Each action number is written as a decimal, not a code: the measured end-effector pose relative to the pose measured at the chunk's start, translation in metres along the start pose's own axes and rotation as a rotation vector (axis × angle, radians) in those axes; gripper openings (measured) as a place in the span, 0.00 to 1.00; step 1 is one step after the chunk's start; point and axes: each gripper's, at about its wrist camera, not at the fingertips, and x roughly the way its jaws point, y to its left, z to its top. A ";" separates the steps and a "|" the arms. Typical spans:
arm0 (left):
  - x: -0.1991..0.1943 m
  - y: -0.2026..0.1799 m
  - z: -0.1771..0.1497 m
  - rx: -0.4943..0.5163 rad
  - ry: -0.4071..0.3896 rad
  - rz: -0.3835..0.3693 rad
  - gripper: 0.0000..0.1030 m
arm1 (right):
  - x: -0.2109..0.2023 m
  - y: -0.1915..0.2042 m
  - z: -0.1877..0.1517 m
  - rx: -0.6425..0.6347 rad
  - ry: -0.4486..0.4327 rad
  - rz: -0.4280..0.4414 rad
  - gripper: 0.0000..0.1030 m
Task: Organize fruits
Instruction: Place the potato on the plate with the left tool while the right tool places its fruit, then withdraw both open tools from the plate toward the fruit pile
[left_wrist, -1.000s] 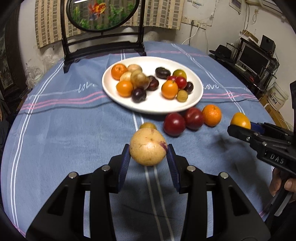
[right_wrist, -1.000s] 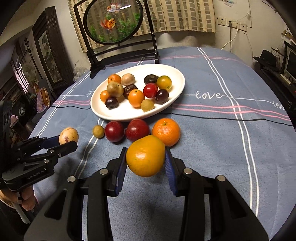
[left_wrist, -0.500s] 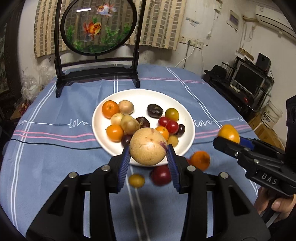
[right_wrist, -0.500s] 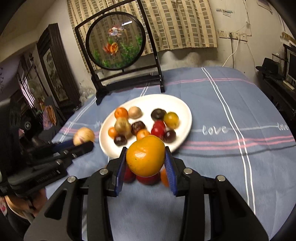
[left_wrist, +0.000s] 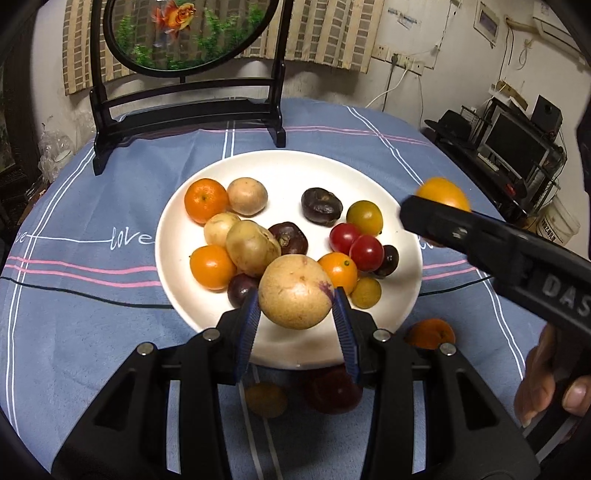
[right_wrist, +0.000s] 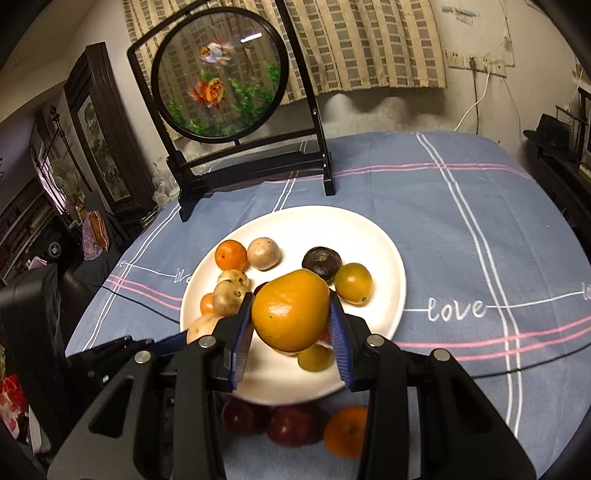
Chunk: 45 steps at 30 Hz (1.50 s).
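A pale tan fruit (left_wrist: 295, 291) with a purple blotch sits clamped between the blue pads of the left gripper (left_wrist: 297, 314), held in the air over the near part of the white plate (left_wrist: 295, 166). The gripper tilts down and forward towards the plate, its fingers narrowed onto the fruit. An orange (right_wrist: 290, 310) is pinched the same way in the right gripper (right_wrist: 291, 325), also tilted down over the plate's near half. In the left view the right gripper comes in from the right edge, level with the plate's far right rim, with a hand (left_wrist: 546, 376) wrapped on its handle. The plate carries a heap of small fruit: oranges, tan ones, dark purple ones, red ones. Just off its near rim, on the blue cloth (right_wrist: 461, 229), lie two dark red fruits (right_wrist: 291, 424), an orange one and a small yellowish one. A fish screen (right_wrist: 221, 74) on a black stand stands beyond the plate.
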 end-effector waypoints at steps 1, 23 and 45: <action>0.002 0.000 0.001 0.003 0.002 0.004 0.39 | 0.006 0.000 0.003 0.002 0.010 0.002 0.39; 0.039 0.005 0.018 -0.078 0.068 -0.014 0.40 | 0.086 0.004 0.020 0.012 0.166 -0.035 0.40; -0.026 0.011 -0.002 -0.109 -0.041 0.002 0.74 | -0.017 -0.032 -0.027 0.111 0.017 -0.020 0.64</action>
